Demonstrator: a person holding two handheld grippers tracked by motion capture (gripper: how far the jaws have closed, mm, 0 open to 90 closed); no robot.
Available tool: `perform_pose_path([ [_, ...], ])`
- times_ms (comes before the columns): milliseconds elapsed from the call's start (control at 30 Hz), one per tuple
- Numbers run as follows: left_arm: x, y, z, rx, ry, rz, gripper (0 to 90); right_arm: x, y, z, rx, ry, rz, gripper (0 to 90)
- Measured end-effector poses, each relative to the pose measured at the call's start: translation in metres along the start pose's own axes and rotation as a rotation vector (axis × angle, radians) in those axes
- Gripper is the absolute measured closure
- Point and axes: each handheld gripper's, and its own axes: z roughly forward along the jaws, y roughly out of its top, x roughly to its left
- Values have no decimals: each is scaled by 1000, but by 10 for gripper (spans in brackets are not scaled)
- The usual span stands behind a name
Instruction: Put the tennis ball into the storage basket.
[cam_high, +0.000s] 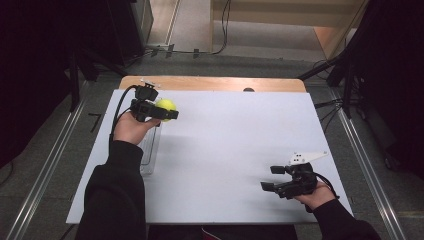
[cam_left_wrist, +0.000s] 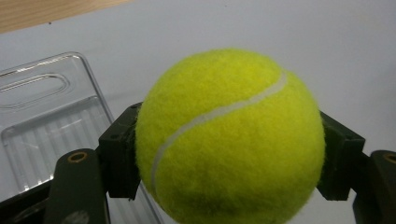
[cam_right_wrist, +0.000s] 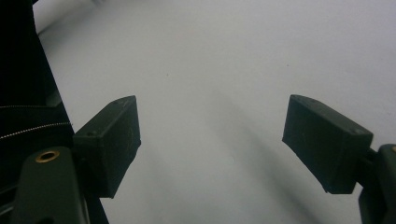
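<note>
A yellow-green tennis ball (cam_high: 166, 105) (cam_left_wrist: 231, 140) is held above the white table top at the far left, and my left gripper (cam_high: 161, 111) (cam_left_wrist: 229, 156) is shut on it, one black pad pressed against each side. Just below and beside it lies a clear plastic tray (cam_left_wrist: 51, 121) (cam_high: 151, 150), partly hidden by the left hand. My right gripper (cam_high: 272, 178) (cam_right_wrist: 210, 144) hovers low over the table's near right part, its jaws wide open with only bare white surface between them.
The white sheet (cam_high: 230, 150) covers most of a wooden table whose far edge (cam_high: 210, 83) shows at the back. Dark stands and cables ring the table on the floor. A dark sleeve (cam_right_wrist: 23, 84) shows at the left of the right gripper view.
</note>
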Motion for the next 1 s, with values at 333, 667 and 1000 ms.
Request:
perform_pose_path([
  [333, 8, -4, -5, -6, 19, -23, 268, 1, 0, 0, -3, 2, 0, 171],
  [667, 17, -9, -10, -14, 39, -51, 268, 1, 0, -1, -5, 3, -1, 171],
  [1000, 26, -15, -13, -18, 66, -80, 268, 1, 1, 0, -4, 5, -4, 171],
])
